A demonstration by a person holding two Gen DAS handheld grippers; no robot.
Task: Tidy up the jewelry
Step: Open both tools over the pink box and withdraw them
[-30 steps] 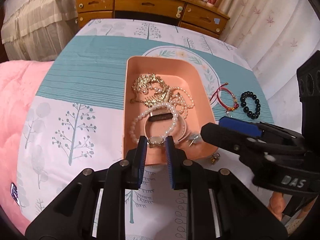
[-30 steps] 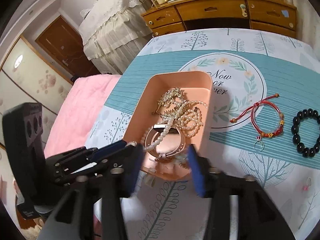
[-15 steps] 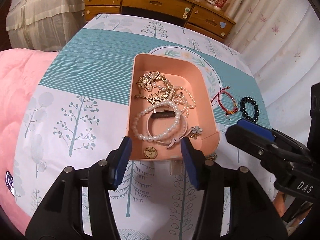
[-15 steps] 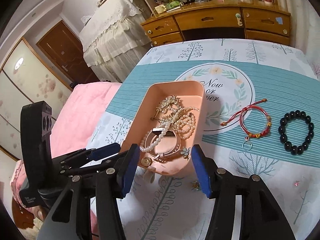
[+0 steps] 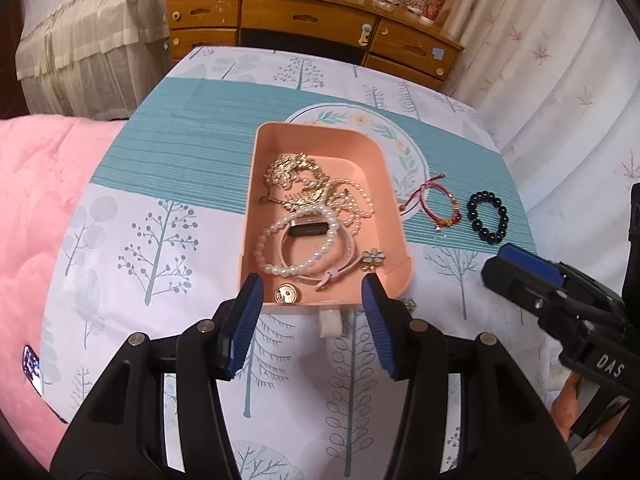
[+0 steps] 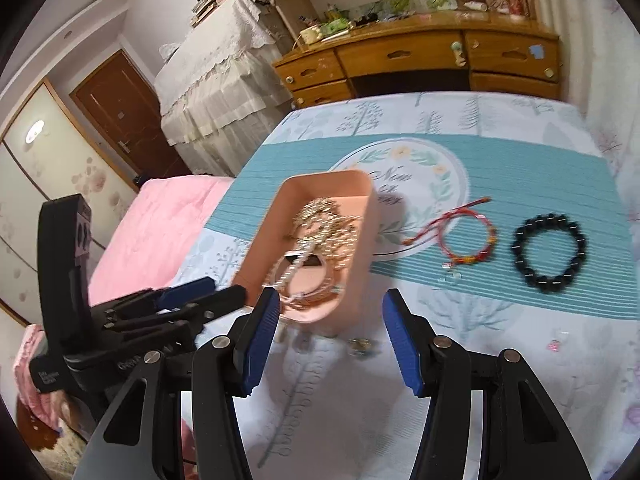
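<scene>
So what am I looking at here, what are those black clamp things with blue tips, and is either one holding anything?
Those are hand-held grippers, one in each of a person's hands, each carrying a fisheye camera that looks along its own fingers. One picture comes from the left gripper, the other from the right gripper. Both are open and hold nothing. On the tree-print cloth sits a pink tray with pearl strands and gold pieces inside. Beside it lie a red cord bracelet and a black bead bracelet.
</scene>
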